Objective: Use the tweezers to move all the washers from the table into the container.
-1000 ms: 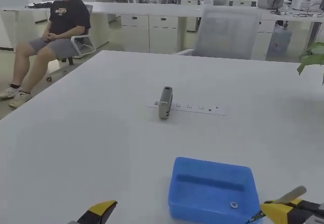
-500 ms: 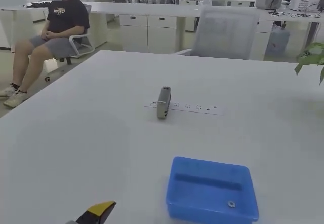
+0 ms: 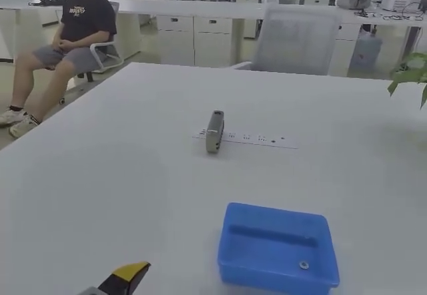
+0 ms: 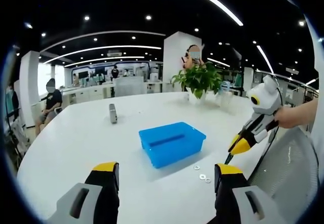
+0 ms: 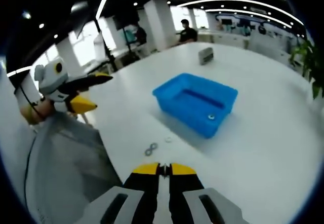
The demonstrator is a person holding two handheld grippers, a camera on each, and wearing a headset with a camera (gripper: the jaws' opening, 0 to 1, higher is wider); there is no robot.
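**Right tool point(image 5: 164, 169) pinched on the tweezers point(image 4: 228, 158); left tool point(image 4: 167, 167) gaping wide and holding nothing.**

In the right gripper view your jaws meet with barely a slit between them. In the left gripper view the tweezers' dark tip pokes out below them, near the washers point(image 4: 202, 176) but apart from them. Those three washers lie loose close to the worktop's point(image 5: 263, 148) near edge, between that edge and the container point(image 5: 195, 102). One more washer point(image 5: 210, 116) sits inside the container. Your left tool hangs well to the container's left, touching nothing. You have open worktop all round the container, as far as a grey block point(image 3: 215, 131) on a socket strip point(image 3: 257, 139) well beyond it. A mesh chair back point(image 4: 293, 168) stands just off the near edge by your right hand.
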